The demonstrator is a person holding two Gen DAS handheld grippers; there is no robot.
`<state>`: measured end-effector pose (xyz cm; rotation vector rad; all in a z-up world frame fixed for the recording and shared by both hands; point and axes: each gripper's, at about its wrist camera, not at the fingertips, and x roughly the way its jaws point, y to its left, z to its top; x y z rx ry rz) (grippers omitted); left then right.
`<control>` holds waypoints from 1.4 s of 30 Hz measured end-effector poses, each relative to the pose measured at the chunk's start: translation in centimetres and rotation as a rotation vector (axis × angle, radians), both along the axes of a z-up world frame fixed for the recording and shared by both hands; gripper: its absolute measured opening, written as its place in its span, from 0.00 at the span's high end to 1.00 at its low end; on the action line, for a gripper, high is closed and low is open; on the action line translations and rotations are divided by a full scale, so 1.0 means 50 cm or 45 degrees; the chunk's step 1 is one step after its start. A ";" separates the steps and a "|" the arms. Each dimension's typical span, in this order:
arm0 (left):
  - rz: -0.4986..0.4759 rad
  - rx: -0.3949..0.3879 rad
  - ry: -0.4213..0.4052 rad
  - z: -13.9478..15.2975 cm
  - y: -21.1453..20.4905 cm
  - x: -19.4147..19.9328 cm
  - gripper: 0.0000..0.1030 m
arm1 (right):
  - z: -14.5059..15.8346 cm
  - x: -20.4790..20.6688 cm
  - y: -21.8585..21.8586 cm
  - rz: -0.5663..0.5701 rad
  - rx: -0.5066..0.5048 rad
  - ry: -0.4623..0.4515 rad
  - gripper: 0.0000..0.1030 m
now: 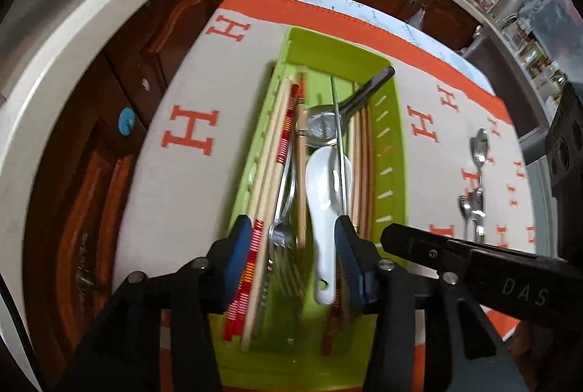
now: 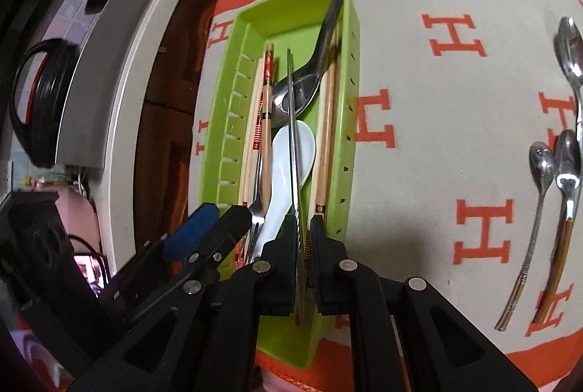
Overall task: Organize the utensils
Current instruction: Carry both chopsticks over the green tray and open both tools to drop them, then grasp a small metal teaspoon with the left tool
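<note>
A green utensil tray (image 1: pixel 388 136) (image 2: pixel 226 107) lies lengthwise on a beige and orange mat (image 1: pixel 189 180). In it are a white ceramic spoon (image 1: pixel 320 195) (image 2: pixel 284 158), a steel ladle spoon (image 1: pixel 324 129), a fork (image 1: pixel 282 231), wooden chopsticks (image 2: pixel 326 136) and red-patterned chopsticks (image 1: pixel 286 133). My left gripper (image 1: pixel 293 251) hangs open over the tray's near end, its blue pads pressing on nothing. My right gripper (image 2: pixel 304 246) is shut on a thin metal chopstick (image 2: pixel 293 122) (image 1: pixel 339 144) that lies along the tray over the white spoon.
Three steel spoons (image 2: pixel 570 53) (image 2: pixel 543 162) (image 2: pixel 566 155) lie on the mat right of the tray, also seen as spoons (image 1: pixel 479 144) in the left wrist view. Dark wooden cabinets (image 1: pixel 175 27) and a white counter edge (image 1: pixel 73 27) curve behind and to the left.
</note>
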<state>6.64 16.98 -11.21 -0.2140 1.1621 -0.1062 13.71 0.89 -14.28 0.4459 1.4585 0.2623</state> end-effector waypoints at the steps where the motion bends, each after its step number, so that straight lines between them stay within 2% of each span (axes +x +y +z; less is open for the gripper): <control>1: -0.001 -0.007 0.003 0.001 -0.001 -0.003 0.50 | 0.005 -0.007 -0.004 0.006 -0.001 -0.007 0.92; 5: -0.011 0.032 -0.022 0.009 -0.013 -0.014 0.44 | 0.036 -0.034 -0.021 0.022 -0.024 -0.060 0.91; 8: -0.027 0.057 -0.055 0.022 -0.023 -0.023 0.42 | 0.062 -0.051 -0.035 0.040 -0.082 -0.129 0.85; 14: -0.060 0.054 -0.079 0.041 -0.045 -0.037 0.40 | 0.106 -0.079 -0.081 0.048 -0.089 -0.241 0.77; 27: -0.134 0.069 -0.088 0.062 -0.107 -0.058 0.39 | 0.146 -0.113 -0.125 0.062 -0.191 -0.364 0.77; 42: -0.216 0.119 -0.080 0.073 -0.194 -0.061 0.38 | 0.152 -0.144 -0.214 0.010 -0.250 -0.429 0.77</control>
